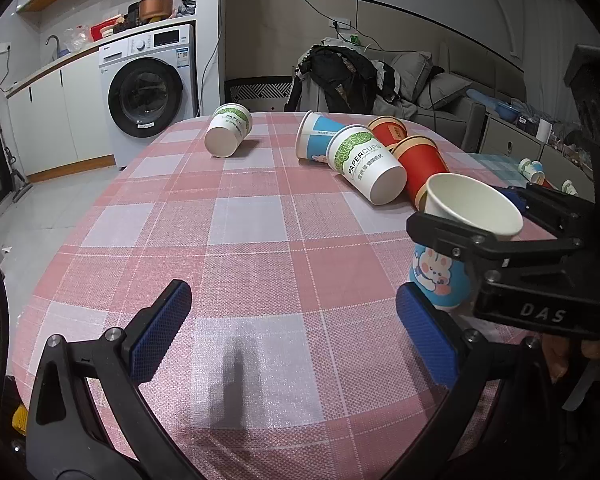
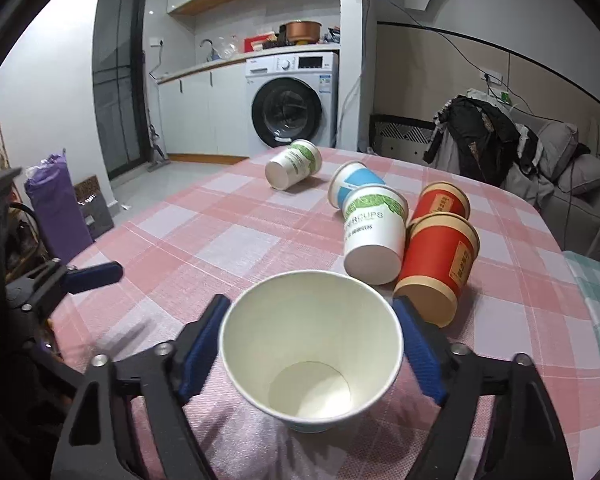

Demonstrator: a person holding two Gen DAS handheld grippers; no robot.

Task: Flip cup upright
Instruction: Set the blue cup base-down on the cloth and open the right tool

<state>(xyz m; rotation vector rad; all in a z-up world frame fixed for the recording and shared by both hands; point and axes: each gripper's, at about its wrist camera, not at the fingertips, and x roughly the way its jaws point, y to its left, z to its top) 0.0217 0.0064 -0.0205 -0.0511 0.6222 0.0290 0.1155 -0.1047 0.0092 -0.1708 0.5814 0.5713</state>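
A blue paper cup with a rabbit print (image 1: 440, 276) stands mouth up on the pink checked tablecloth (image 1: 260, 216). Its white inside (image 2: 312, 344) fills the right wrist view. My right gripper (image 2: 312, 344) has its blue pads on both sides of the cup near the rim; it also shows in the left wrist view (image 1: 496, 232). My left gripper (image 1: 292, 332) is open and empty over bare cloth, left of the cup. Several cups lie on their sides further back: a green-print one (image 1: 228, 130), a blue one (image 1: 312, 140), another green-print one (image 1: 366, 164) and two red ones (image 1: 420, 164).
The table's far edge faces a washing machine (image 1: 148, 92) and a chair draped with dark clothes (image 1: 340, 76). A sofa with cushions (image 1: 440, 88) is at the back right. A purple bag (image 2: 56, 204) stands on the floor to the left.
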